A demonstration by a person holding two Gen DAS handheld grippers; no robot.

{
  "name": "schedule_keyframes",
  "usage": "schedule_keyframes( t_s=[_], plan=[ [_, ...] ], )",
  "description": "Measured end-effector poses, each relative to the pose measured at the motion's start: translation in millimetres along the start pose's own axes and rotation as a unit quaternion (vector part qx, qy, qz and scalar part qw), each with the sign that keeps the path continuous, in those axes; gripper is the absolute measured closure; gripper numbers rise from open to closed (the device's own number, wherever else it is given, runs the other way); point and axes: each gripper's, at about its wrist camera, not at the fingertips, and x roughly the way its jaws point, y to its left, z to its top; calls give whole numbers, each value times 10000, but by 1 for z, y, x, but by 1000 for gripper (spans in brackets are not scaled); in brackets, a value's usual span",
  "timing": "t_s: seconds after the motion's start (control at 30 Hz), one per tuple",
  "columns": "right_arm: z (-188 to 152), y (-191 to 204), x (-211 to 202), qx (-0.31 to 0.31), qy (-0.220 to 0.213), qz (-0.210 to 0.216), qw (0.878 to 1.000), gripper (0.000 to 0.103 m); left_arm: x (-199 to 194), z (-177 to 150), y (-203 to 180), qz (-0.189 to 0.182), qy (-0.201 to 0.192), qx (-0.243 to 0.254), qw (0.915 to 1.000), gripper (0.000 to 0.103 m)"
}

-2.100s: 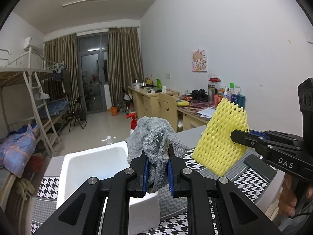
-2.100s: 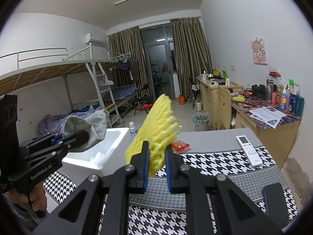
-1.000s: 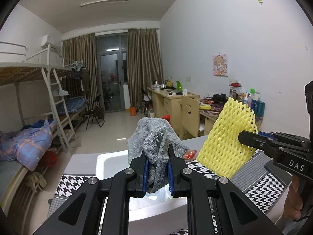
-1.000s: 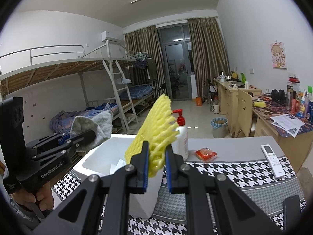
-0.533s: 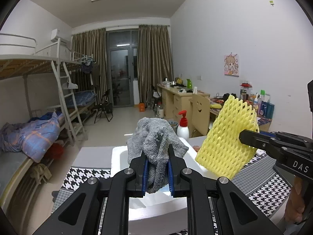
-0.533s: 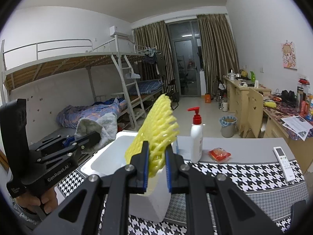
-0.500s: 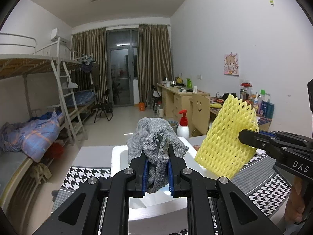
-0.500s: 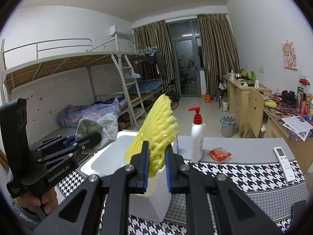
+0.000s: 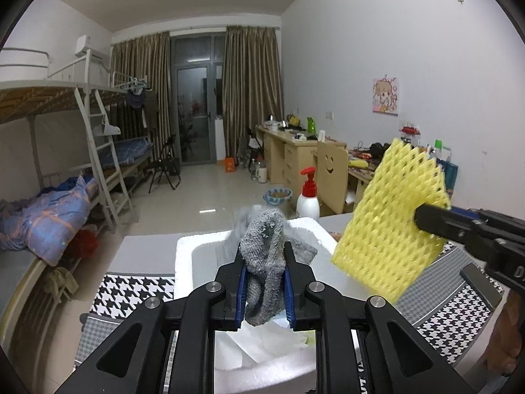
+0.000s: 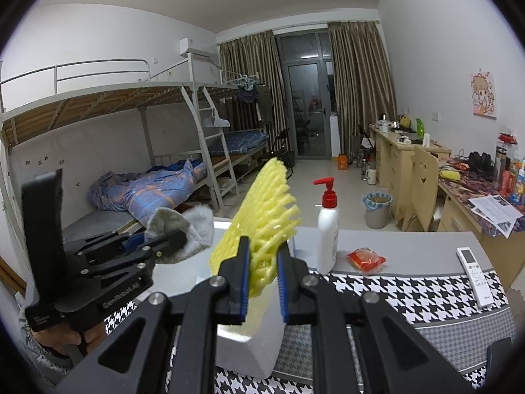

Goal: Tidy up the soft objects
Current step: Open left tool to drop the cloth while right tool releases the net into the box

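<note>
- Nearest, at lower centre of the left wrist view, the left tool (image 9: 264,287) is seen with a crumpled grey cloth (image 9: 265,262) between its blue pads; the jaws are opening, though the cloth is still pinched and stands upright, its long axis vertical.
- Directly below and just beyond the cloth, the white foam box (image 9: 183,262) is seen with its open top facing up; white paper lies inside it.
- The cloth is judged to lie straight above the box cavity, so a release should drop it in.
- At lower centre of the right wrist view, the right tool (image 10: 262,275) is held narrowly closed on a yellow foam net (image 10: 262,226), which rises up and to the right.
- In the left wrist view that net hangs at centre right, over the box's right rim, so the left tool is judged nearer the cavity.
- Farther back on the bench (image 10: 410,249), a white pump bottle (image 10: 327,229) is set just behind the box.
</note>
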Motion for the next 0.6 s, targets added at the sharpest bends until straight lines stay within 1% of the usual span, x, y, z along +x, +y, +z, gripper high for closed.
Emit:
schedule_keyframes(
  t_s=[0.1, 0.17, 0.2, 0.23, 0.27, 0.33, 0.37, 0.5, 0.53, 0.6],
  plan=[
    [0, 1, 2, 29, 17, -79, 10000, 85, 8, 0, 2, -52, 108, 18, 9999, 68],
    [0, 2, 3, 45, 31, -114, 9999, 85, 8, 0, 5, -82, 95, 15, 9999, 46],
    [0, 3, 3, 45, 33, -132, 9999, 85, 7, 0, 6, -65, 62, 2, 10000, 41],
    [0, 3, 4, 47, 35, -141, 9999, 85, 4, 0, 8, -14, 14, -28, 10000, 32],
    [0, 4, 4, 54, 40, -144, 9999, 85, 3, 0, 10, 22, -7, -46, 10000, 27],
    [0, 5, 5, 60, 55, -153, 9998, 85, 0, 0, 12, 63, -31, -69, 10000, 12],
    [0, 5, 6, 62, 61, -154, 9998, 85, -2, 0, 12, 81, -65, -81, 9999, 9],
    [1, 7, 7, 48, 77, -122, 9999, 85, -8, 1, 14, 124, -125, -128, 9998, 6],
    [1, 7, 7, 40, 78, -114, 9999, 85, -10, 1, 15, 142, -159, -146, 9997, 2],
    [2, 7, 8, 38, 98, -114, 9999, 85, -14, 1, 16, 168, -224, -192, 9994, 1]
  ],
)
